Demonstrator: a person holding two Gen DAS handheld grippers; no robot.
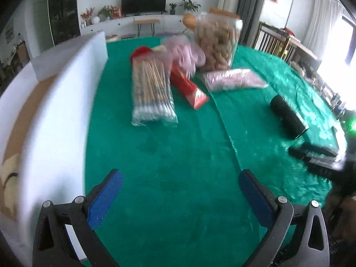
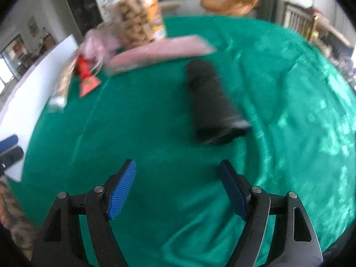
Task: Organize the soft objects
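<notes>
Standing over the counter [image 1: 178, 155], which is draped in a green cloth, I can count six loose things on it, most of them bunched at the far side. One clear packet of cotton swabs [image 1: 152, 93] lies nearest the white box [image 1: 57, 111] at the left edge. Just beside the swabs sits one red packet [image 1: 189, 87], and behind that one pink mesh sponge [image 1: 187, 52], blurred. One tall clear jar of biscuits [image 1: 217, 44] stands upright at the back, touching the sponge. One flat pink packet [image 1: 233, 80] lies in front of the jar. Well apart from that cluster, toward the right, one black roll [image 2: 211, 102] lies on its side on the cloth. The left gripper [image 1: 180, 191] hangs over bare cloth with its two blue fingers [image 1: 104, 200] spread wide and nothing between them. The right gripper [image 2: 178, 191] likewise has its two fingers [image 2: 122, 191] set wide apart and empty, with the black roll lying just ahead of them, not touched. From the right wrist view, the left gripper's tips peek in at the left edge, near the white box. Both views are smeared, so print on the packets cannot be read.
</notes>
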